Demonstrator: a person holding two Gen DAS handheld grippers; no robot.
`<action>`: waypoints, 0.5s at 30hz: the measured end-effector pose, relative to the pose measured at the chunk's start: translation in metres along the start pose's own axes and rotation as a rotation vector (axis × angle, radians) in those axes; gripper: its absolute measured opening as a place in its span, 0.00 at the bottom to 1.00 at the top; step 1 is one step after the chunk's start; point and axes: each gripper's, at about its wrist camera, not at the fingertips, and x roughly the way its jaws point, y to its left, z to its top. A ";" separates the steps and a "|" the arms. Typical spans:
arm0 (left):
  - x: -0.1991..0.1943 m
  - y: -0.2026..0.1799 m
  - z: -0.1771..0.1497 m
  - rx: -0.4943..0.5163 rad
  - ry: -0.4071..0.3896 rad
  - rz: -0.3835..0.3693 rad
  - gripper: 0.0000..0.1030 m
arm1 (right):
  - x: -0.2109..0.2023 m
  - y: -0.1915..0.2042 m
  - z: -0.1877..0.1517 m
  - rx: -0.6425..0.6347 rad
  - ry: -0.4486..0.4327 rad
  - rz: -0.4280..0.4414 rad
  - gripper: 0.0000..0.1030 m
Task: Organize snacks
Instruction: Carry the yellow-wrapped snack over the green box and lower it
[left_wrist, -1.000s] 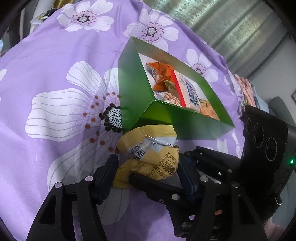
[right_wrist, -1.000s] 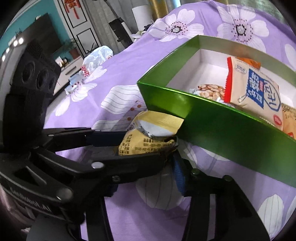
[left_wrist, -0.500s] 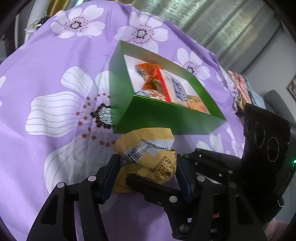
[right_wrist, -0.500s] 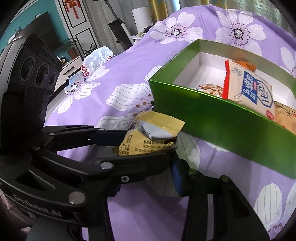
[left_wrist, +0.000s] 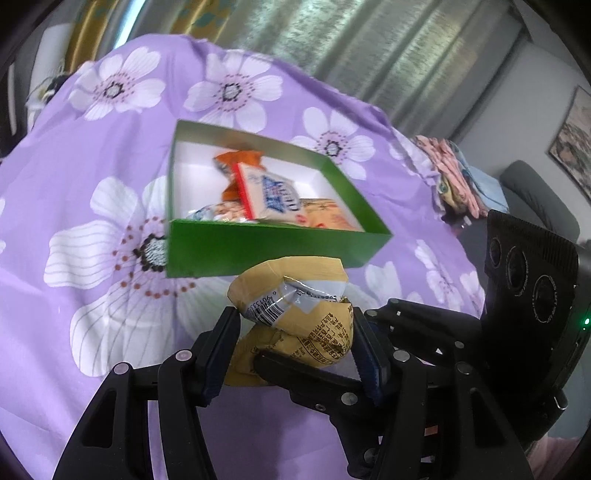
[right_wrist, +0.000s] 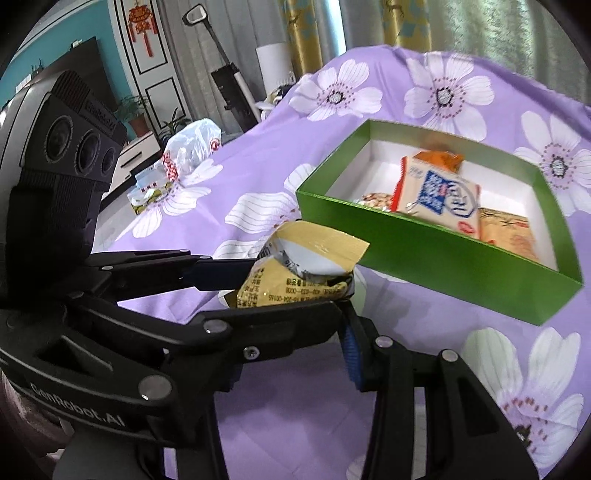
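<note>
My left gripper (left_wrist: 293, 334) is shut on a crumpled yellow snack packet (left_wrist: 295, 302) and holds it above the purple flowered cloth, just in front of the green box (left_wrist: 273, 247). The packet also shows in the right wrist view (right_wrist: 299, 269), pinched by the left gripper's fingers (right_wrist: 207, 271) that cross in from the left. My right gripper (right_wrist: 291, 343) sits right under the packet; its left finger is hidden behind the other gripper. The green box (right_wrist: 424, 254) holds a red-and-blue packet (right_wrist: 439, 195), an orange packet (right_wrist: 439, 157), a peanut packet and a tan packet.
The purple cloth (left_wrist: 74, 325) with white flowers covers the whole surface. A white plastic bag (right_wrist: 192, 147) and a small box (right_wrist: 146, 192) lie at its far left edge. Folded clothes (left_wrist: 454, 177) lie beyond the right edge.
Both grippers rose and pulled back from the green box, lifting the yellow packet off the cloth. The box now looks farther and lower, with its inside in fuller view.
</note>
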 end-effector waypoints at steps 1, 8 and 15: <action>-0.001 -0.005 0.000 0.010 0.001 0.002 0.58 | -0.005 0.000 -0.001 0.008 -0.010 -0.002 0.43; -0.003 -0.041 -0.002 0.085 0.014 0.004 0.58 | -0.036 -0.006 -0.014 0.039 -0.065 -0.007 0.43; -0.001 -0.067 0.002 0.140 0.023 0.011 0.58 | -0.058 -0.017 -0.022 0.066 -0.119 -0.012 0.43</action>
